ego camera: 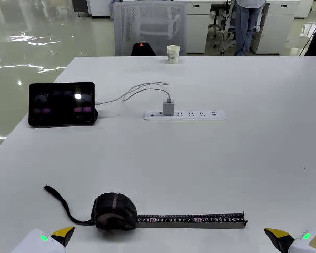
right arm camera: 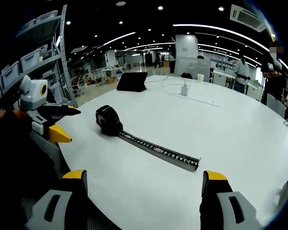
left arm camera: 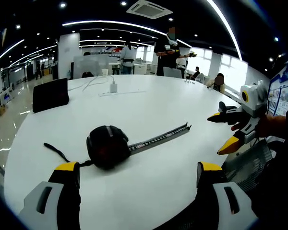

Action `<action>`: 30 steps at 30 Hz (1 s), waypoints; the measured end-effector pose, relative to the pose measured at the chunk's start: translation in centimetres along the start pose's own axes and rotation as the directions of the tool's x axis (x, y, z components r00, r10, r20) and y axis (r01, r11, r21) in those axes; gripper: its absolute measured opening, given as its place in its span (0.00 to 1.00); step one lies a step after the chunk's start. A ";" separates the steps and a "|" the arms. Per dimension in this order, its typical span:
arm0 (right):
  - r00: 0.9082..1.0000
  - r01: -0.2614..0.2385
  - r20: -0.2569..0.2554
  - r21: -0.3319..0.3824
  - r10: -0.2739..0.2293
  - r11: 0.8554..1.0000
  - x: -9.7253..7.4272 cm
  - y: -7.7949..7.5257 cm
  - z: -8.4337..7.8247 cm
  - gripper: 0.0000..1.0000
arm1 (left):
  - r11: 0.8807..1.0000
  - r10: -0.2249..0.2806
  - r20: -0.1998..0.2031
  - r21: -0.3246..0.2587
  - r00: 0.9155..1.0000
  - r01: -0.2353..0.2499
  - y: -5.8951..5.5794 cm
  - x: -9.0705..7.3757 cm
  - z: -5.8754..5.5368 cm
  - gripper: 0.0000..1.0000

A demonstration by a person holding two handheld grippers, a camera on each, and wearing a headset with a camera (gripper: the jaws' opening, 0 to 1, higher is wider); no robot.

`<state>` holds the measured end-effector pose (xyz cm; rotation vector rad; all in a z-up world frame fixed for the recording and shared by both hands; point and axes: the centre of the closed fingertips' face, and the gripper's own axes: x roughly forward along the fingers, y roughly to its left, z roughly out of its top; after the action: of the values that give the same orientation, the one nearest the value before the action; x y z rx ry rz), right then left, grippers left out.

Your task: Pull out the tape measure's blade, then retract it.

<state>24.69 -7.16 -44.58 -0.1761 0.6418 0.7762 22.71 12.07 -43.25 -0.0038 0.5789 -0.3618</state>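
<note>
So the tape measure (ego camera: 114, 211) sits in the lower middle of the head view, near the front edge of the white table (ego camera: 200, 153), its wrist strap (ego camera: 58, 197) trailing off to the left. The blade (ego camera: 192, 219) is out and lies flat on the table, running right toward the lower right of the frame. Neither gripper is on it. The left gripper (left arm camera: 138, 167) has its jaws spread wide with nothing between them, and in its own view the case sits just ahead, a bit left of centre. The right gripper (right arm camera: 146, 176) is the same, wide open and empty, with the blade's hook end (right arm camera: 196, 164) near its jaws but not touching. From that I'd say the pull-out half looks done and the retract half is up. Since the blade lies extended with nothing holding it, my guess is the lock is on, though I can't make out the lock button. The next move probably needs one gripper to pin the case and work the release, while the other guides the blade so it doesn't whip back.
</note>
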 end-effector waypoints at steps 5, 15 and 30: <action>1.000 0.004 0.005 0.004 -0.004 1.000 -0.1 0.0 0.2 0.99 | 1.000 0.011 -0.004 0.008 1.000 -0.011 0.0 0.0 -0.1 0.99; 1.000 0.003 0.004 0.005 -0.003 1.000 -0.2 0.2 0.1 0.99 | 1.000 0.025 -0.002 0.004 1.000 -0.025 0.1 -0.2 0.0 0.99; 1.000 -0.005 -0.003 0.002 0.005 1.000 -0.2 0.2 -0.1 0.99 | 0.999 0.037 0.000 -0.002 0.999 -0.037 0.2 -0.2 0.1 0.99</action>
<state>24.40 -7.17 -44.51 -0.1737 0.6463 0.7800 22.66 12.27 -43.13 0.0046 0.5783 -0.3253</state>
